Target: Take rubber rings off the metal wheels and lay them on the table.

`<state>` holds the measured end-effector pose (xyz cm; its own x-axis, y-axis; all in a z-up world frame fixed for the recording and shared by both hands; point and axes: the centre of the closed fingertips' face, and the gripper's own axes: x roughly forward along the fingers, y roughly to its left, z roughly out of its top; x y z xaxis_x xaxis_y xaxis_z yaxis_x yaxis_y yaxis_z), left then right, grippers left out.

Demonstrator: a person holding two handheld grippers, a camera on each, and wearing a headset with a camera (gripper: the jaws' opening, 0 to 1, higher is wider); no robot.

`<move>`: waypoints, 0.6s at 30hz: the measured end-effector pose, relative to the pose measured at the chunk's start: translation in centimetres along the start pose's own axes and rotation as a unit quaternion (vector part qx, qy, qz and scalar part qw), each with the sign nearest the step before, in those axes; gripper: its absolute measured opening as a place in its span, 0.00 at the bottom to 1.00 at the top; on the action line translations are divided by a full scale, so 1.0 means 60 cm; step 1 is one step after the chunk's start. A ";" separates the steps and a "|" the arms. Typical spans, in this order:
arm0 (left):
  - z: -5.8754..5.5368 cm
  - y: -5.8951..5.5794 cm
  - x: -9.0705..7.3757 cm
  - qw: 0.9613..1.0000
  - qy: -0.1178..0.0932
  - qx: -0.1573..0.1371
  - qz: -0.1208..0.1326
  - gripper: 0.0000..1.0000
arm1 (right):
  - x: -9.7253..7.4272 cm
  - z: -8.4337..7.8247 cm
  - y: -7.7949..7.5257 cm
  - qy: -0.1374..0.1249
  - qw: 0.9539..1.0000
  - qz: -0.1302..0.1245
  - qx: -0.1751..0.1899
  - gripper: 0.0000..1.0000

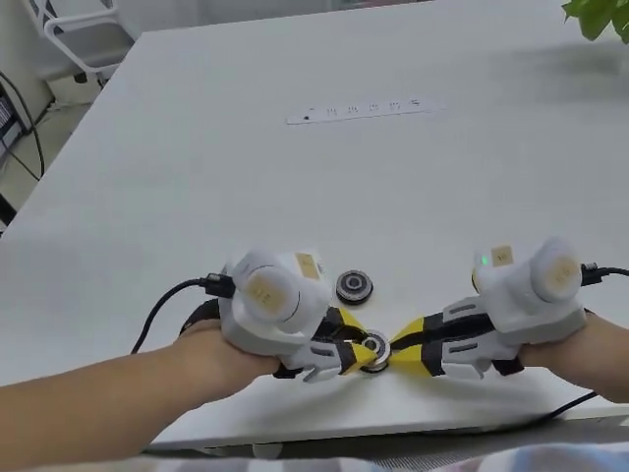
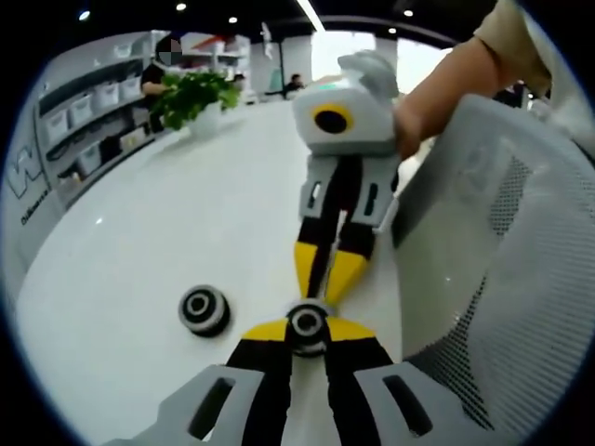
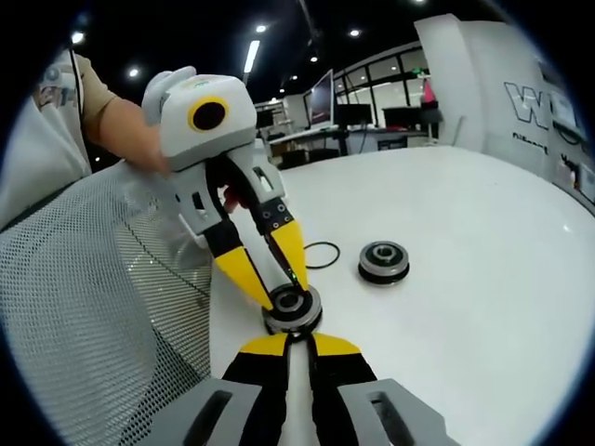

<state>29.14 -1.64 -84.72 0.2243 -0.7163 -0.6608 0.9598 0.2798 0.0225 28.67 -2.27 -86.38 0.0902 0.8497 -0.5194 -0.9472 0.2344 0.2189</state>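
A metal wheel [image 1: 374, 356] with a black rubber ring sits near the table's front edge, held between both grippers. My left gripper [image 2: 307, 331] has its yellow tips on either side of this wheel [image 2: 307, 322] and is shut on it. From the opposite side my right gripper [image 3: 290, 346] pinches the wheel's near rim [image 3: 292, 308], tips nearly together on the rubber ring. A second wheel [image 1: 354, 286] with its ring on lies flat just beyond. One loose thin black ring [image 3: 321, 254] lies on the table behind the left gripper's fingers.
The white table [image 1: 295, 177] stretches far ahead, with a flat white strip [image 1: 364, 110] set in its middle. A plant [image 1: 600, 15] is at the far right corner, and a chair [image 1: 79, 34] at the far left. A mesh chair back [image 2: 502, 279] stands close to the front edge.
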 end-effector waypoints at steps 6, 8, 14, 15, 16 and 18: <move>0.000 0.000 0.000 1.000 -0.002 -0.001 0.007 0.13 | 0.000 0.001 -0.005 -0.004 0.999 -0.004 0.044 0.01; 0.001 0.000 0.000 1.000 -0.001 0.001 0.009 0.13 | 0.000 0.002 -0.008 -0.014 0.997 -0.007 0.079 0.00; 0.001 0.001 0.001 1.000 0.000 0.010 0.013 0.13 | -0.005 0.000 -0.011 -0.030 0.989 -0.004 0.144 0.00; 0.002 0.001 0.001 1.000 0.000 0.009 0.013 0.12 | -0.006 -0.001 -0.012 -0.034 0.987 -0.002 0.156 0.00; 0.002 0.001 0.002 1.000 0.001 0.008 0.014 0.12 | -0.007 0.000 -0.013 -0.039 0.987 -0.002 0.158 0.00; 0.002 0.001 0.002 1.000 0.003 0.008 0.015 0.12 | -0.011 0.002 -0.010 -0.048 0.983 0.001 0.180 0.00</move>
<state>29.26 -1.77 -84.71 0.2518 -0.7041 -0.6639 0.9552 0.2909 0.0539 29.25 -2.89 -86.06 0.1341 0.8869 -0.4422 -0.7787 0.3702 0.5065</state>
